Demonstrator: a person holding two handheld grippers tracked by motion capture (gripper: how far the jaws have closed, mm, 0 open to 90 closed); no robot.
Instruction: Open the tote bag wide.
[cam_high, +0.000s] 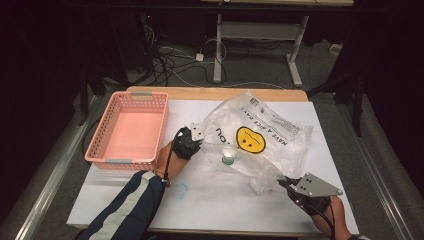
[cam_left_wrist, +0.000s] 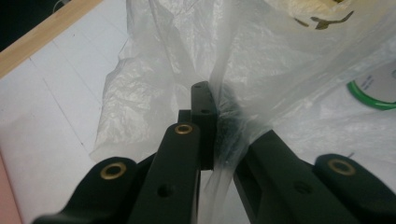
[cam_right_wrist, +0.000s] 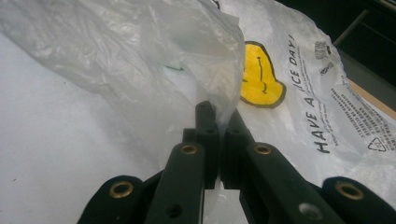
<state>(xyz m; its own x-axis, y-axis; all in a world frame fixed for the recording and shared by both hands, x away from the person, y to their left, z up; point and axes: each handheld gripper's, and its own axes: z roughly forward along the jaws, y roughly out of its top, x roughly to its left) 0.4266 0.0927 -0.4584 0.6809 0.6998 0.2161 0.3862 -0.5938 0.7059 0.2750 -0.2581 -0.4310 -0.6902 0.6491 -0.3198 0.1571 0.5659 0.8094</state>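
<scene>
Plastic bag (cam_high: 260, 137): clear, thin and crumpled, with a yellow smiley and "HAVE A NICE DAY!" print; it lies right of centre in the high view, on the white table sheet (cam_high: 210, 200).
Left gripper (cam_high: 196, 134): at the bag's left edge, just left of centre in the high view; in the left gripper view its jaws are pressed together on a fold of the film (cam_left_wrist: 219, 116).
Right gripper (cam_high: 283, 183): at the bag's near corner, lower right of the high view; in the right gripper view its jaws are pinched together with a flap of film (cam_right_wrist: 219, 107) caught between them.
Inside the bag: a small round thing with a green rim (cam_high: 228, 159) sits under the film, at the centre of the high view.
Basket (cam_high: 129, 131): pink, empty, at the upper left of the table, apart from the bag.
Step in hand: both edges of the bag look gripped, so this reads as the start of opening or lifting it.
Next move calls for: probably drawing the two pinches apart or upward evenly, so the thin film neither slips out nor tears, and watching that the round thing does not roll.
</scene>
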